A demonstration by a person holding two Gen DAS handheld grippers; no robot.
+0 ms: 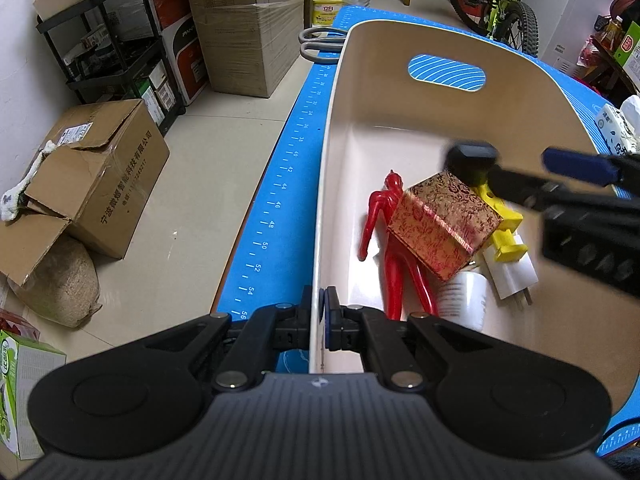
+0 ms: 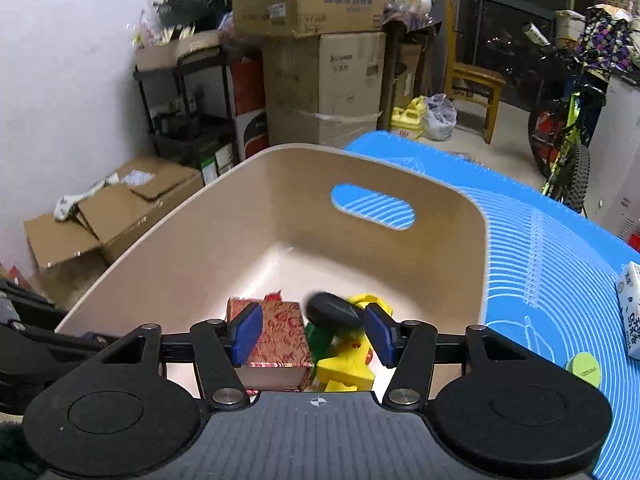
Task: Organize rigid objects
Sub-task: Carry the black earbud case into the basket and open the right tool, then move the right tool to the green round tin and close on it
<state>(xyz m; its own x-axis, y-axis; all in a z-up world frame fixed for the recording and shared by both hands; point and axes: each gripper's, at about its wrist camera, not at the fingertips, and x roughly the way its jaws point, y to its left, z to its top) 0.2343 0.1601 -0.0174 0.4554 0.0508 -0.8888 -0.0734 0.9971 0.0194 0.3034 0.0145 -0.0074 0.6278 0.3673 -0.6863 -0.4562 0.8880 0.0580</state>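
Observation:
A beige bin (image 1: 340, 92) with a handle slot stands on the blue mat (image 1: 280, 184). My left gripper (image 1: 319, 322) is shut on the bin's near rim. Inside lie a red figure (image 1: 394, 240), a red-gold patterned box (image 1: 444, 224), a yellow figure (image 1: 506, 224), a white cup (image 1: 464, 298) and a white plug (image 1: 514, 272). My right gripper (image 2: 314, 334) is open above the bin. A blurred black object (image 2: 334, 312) is in the air between its fingers, above the box (image 2: 276, 328) and yellow figure (image 2: 348, 360); it also shows in the left wrist view (image 1: 472, 160).
Grey-handled scissors (image 1: 320, 42) lie on the mat behind the bin. A tissue pack (image 2: 632, 312) and a green round lid (image 2: 585, 368) sit on the mat right of the bin. Cardboard boxes (image 1: 96, 176), a shelf and a bicycle (image 1: 500, 0) stand on the floor around.

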